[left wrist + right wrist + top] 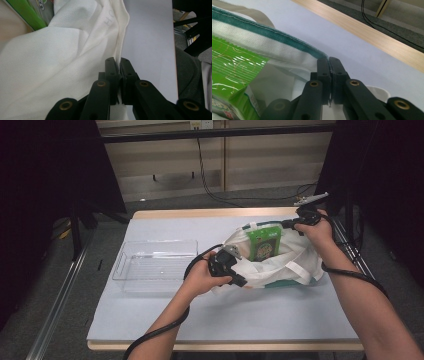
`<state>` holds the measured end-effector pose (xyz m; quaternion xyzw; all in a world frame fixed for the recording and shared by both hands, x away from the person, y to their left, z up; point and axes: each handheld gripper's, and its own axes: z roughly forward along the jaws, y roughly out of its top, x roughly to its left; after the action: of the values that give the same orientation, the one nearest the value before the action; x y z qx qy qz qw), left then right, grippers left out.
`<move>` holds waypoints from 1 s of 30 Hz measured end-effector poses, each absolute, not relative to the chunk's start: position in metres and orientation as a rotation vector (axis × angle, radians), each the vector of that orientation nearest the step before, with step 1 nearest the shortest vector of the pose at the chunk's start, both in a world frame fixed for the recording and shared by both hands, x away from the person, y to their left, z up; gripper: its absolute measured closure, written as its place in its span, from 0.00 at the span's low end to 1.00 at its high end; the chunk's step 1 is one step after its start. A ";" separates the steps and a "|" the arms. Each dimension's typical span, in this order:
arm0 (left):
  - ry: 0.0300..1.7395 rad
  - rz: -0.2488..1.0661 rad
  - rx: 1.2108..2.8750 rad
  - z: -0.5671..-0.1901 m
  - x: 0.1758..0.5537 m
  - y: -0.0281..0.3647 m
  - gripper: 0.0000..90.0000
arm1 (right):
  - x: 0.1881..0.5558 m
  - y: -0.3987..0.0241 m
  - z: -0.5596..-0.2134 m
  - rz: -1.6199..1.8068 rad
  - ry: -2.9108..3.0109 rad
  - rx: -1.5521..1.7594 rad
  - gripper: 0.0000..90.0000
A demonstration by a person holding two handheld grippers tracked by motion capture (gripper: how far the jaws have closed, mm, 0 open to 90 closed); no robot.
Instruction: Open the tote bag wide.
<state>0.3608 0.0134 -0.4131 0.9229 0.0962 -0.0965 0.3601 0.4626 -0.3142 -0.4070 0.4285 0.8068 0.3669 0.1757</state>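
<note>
A white cloth bag (280,262) with a teal rim lies on the table, its mouth held apart between my two grippers. A green snack packet (264,242) stands inside it. My left gripper (244,281) is shut on the bag's near edge; in the left gripper view the white cloth (62,62) is pinched between the closed jaws of that gripper (117,61). My right gripper (286,224) is shut on the far rim; in the right gripper view the teal hem (274,35) runs into the closed jaws of that gripper (329,60), with the green packet (232,75) at the left.
A clear plastic tray (152,262) sits on the pale table mat (225,315) to the left of the bag. The wooden table edge (210,213) runs along the far side, with a cable on the floor beyond. Dark stands flank the table.
</note>
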 end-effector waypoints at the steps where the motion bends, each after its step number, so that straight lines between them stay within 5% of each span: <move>1: 0.249 -0.252 2.382 -0.414 0.361 0.014 0.96 | 0.463 -0.314 -0.407 1.039 2.285 1.214 0.97; 23: 0.249 -0.268 2.387 -0.418 0.361 0.016 0.96 | 0.461 -0.315 -0.409 1.043 2.276 1.223 0.96; 30: 0.260 -0.276 2.363 -0.411 0.362 0.017 0.76 | 0.457 -0.320 -0.407 1.050 2.251 1.218 0.87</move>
<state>0.3619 0.0172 -0.4110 0.9190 0.1013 -0.1073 0.3657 0.4571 -0.3200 -0.4074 0.4327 0.7995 0.3727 0.1864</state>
